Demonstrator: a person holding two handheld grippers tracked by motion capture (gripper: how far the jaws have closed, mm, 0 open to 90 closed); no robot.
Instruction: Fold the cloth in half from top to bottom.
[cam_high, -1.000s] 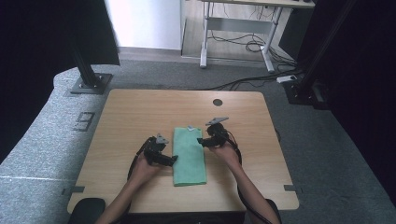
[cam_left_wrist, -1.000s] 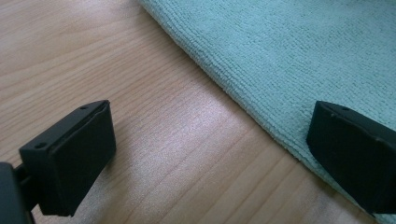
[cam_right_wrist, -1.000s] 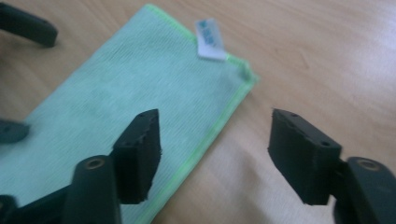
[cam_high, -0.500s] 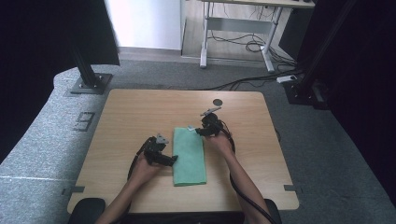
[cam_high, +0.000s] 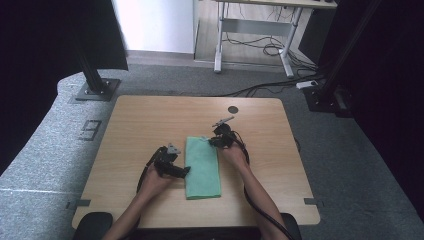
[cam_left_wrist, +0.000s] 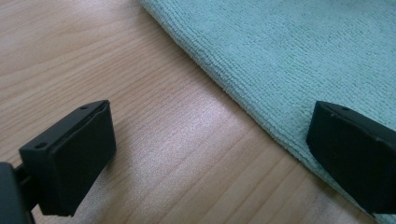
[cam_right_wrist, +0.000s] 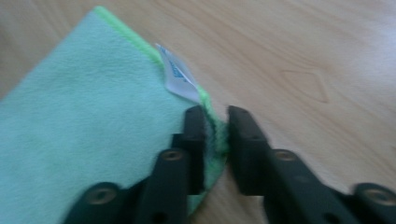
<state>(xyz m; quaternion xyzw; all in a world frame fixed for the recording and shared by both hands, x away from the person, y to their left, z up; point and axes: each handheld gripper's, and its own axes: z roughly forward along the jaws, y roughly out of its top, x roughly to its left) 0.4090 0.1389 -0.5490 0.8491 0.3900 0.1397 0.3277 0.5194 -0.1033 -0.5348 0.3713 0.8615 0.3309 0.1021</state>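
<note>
Two grippers work one green cloth (cam_high: 202, 167), which lies folded into a long strip near the middle of the wooden tabletop (cam_high: 140, 125).

We see the right gripper (cam_high: 214, 140) at the cloth's far right corner. In the right gripper view its jaws are closed on the cloth's bright green hem (cam_right_wrist: 215, 135), with that edge bunched between them, just below a small white label (cam_right_wrist: 180, 77). The rest of the cloth spreads away to the left of those jaws; bare wood is on their right.

We see the left gripper (cam_high: 181, 171) at the cloth's left edge, about halfway along. In the left gripper view its jaws stand wide apart and hold nothing: one is over bare wood, the other is over the cloth's border, and the cloth's edge (cam_left_wrist: 243, 102) runs diagonally between them.
</note>
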